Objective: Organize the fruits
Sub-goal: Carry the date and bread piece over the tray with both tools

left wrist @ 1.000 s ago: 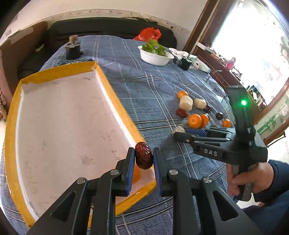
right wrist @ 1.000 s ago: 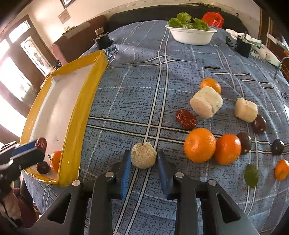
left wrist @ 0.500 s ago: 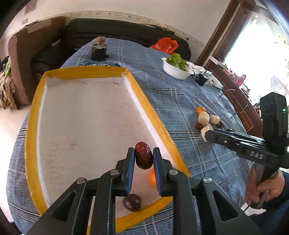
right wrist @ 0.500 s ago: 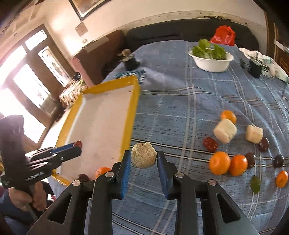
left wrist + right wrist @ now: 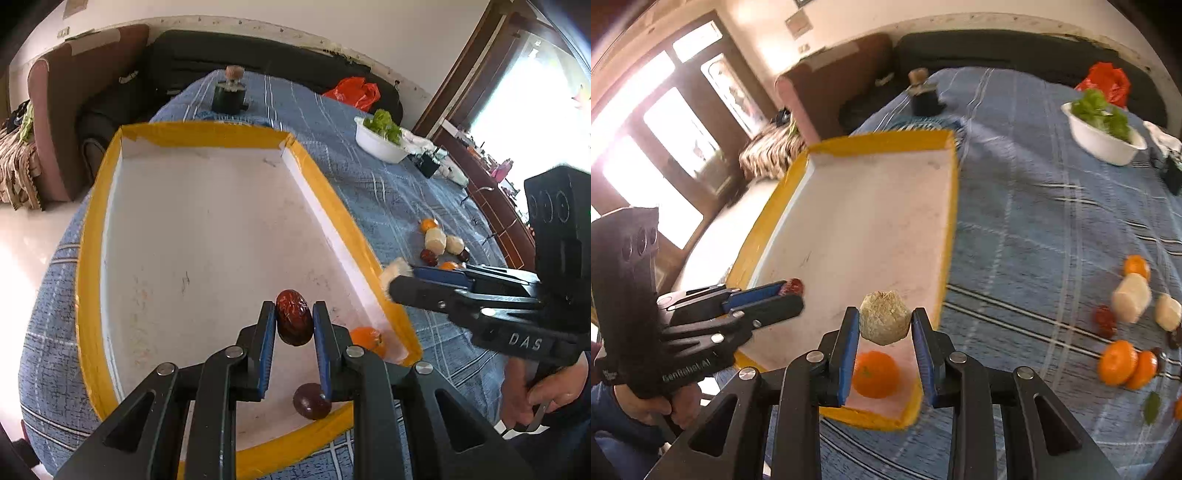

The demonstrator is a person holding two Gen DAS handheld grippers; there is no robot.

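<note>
My left gripper [image 5: 294, 325] is shut on a wrinkled red date [image 5: 294, 322] above the near end of the yellow-rimmed white tray [image 5: 88, 236]. In the tray lie a small orange [image 5: 365, 339] and a dark round fruit [image 5: 311, 400]. My right gripper [image 5: 885, 325] is shut on a pale rough-skinned round fruit [image 5: 885, 316], held over the tray's near right corner above the orange [image 5: 875, 373]. In the left wrist view the right gripper [image 5: 397, 280] reaches in from the right over the tray rim. The left gripper [image 5: 792, 293] with the date shows at left in the right wrist view.
Loose fruit lies on the blue checked cloth right of the tray: oranges [image 5: 1118, 362], pale chunks [image 5: 1132, 297], a red date [image 5: 1104, 320] and a green leaf-like piece [image 5: 1151, 406]. A white bowl of greens [image 5: 1102, 138], a black jar [image 5: 229, 96] and a red bag [image 5: 352, 92] stand farther back.
Both grippers moved left over the tray with their fruit. The right one lifted the pale fruit off the cloth and carried it across the tray's right rim.
</note>
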